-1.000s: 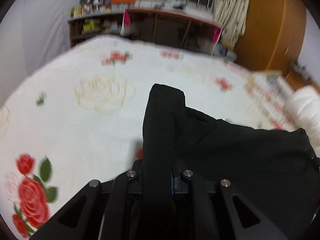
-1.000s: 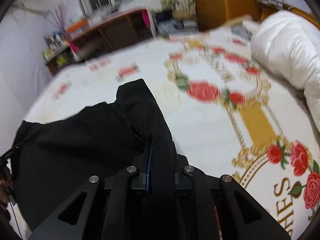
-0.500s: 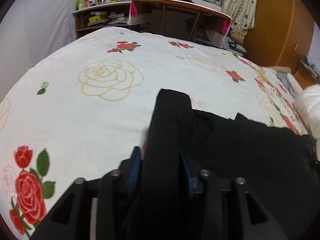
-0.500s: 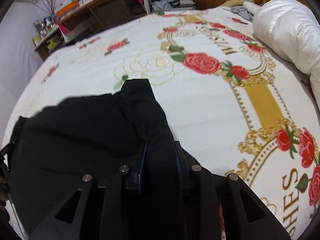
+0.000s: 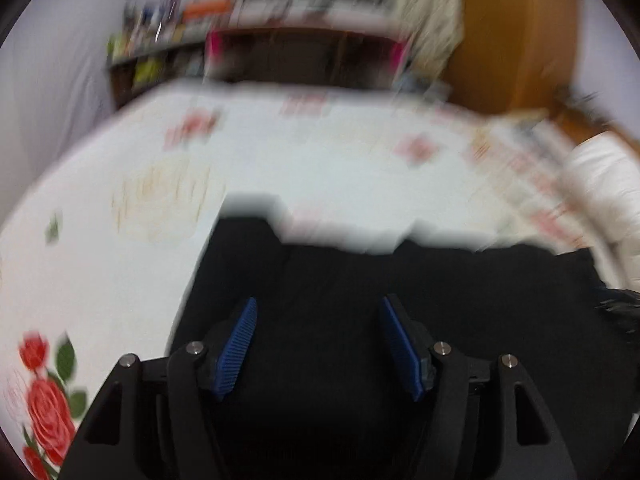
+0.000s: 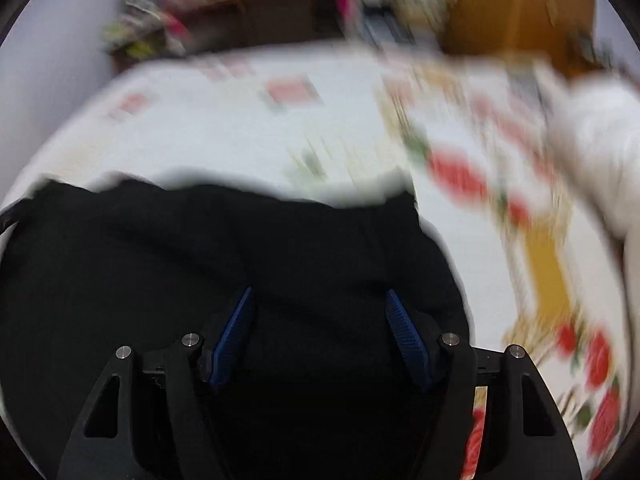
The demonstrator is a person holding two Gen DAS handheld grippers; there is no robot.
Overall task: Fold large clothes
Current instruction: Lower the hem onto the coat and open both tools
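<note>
A large black garment lies spread on a white bedspread with red roses. It also fills the lower left of the right wrist view. My left gripper is open above the garment's left part, its blue pads wide apart with nothing between them. My right gripper is open above the garment's right part, near its right edge, and holds nothing. Both views are blurred by motion.
A white duvet is bunched at the bed's right side and also shows in the right wrist view. A dark wooden desk and cluttered shelves stand beyond the bed. An orange-brown wardrobe stands at the back right.
Both grippers have opened and let go of the black cloth they pinched. The garment's corners now lie flat on the bed, and both cameras are moving.
</note>
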